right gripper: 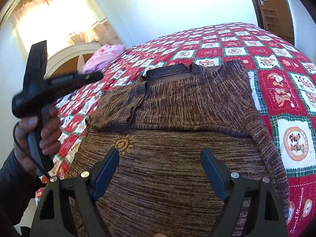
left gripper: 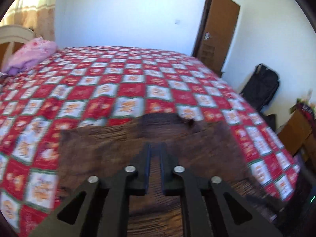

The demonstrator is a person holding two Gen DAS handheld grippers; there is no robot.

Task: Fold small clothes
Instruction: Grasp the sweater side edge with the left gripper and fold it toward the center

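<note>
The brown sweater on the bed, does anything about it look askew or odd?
Slightly. The brown sweater lies on the checked quilt with one sleeve folded across the chest, its ruffled cuff bunched, while the other sleeve still trails down the side. No damage shows.

The right hand-held gripper [right gripper: 160, 169], jaws spread wide, hovers over a brown knit sweater [right gripper: 177, 130] on the checked bedspread [right gripper: 276, 79], while the left hand-held gripper [right gripper: 39, 83] is raised beside it.
</note>
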